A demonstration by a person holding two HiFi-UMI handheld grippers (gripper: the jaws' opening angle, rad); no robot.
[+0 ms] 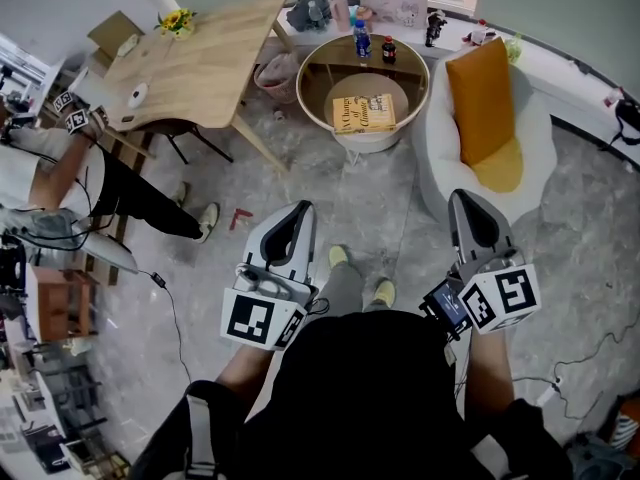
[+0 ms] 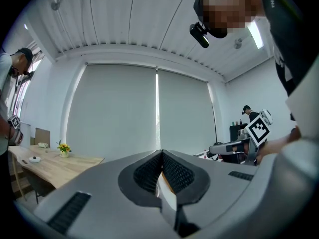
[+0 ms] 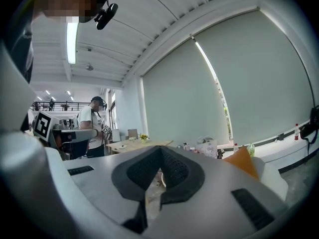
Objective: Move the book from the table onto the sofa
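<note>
spot: lab staged as a lounge | sofa [image 1: 432, 148] right of round table [image 1: 303, 86] | floor cables [image 1: 176, 318], second person [image 1: 130, 193] with gripper gear left of it

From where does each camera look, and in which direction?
Head view: on the head, steeply down at book, sofa; left gripper, right gripper, feet show.
Left gripper view: rides it, level toward the blind; own shut jaws.
Right gripper view: rides it, level toward the blind; own shut jaws.
Shared: wooden table, in all three.

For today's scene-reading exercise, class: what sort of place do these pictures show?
Probably a living-room corner staged inside a lab or workshop: a white sofa with an orange cushion, a round table holding a book, and cables trailing across the floor.
</note>
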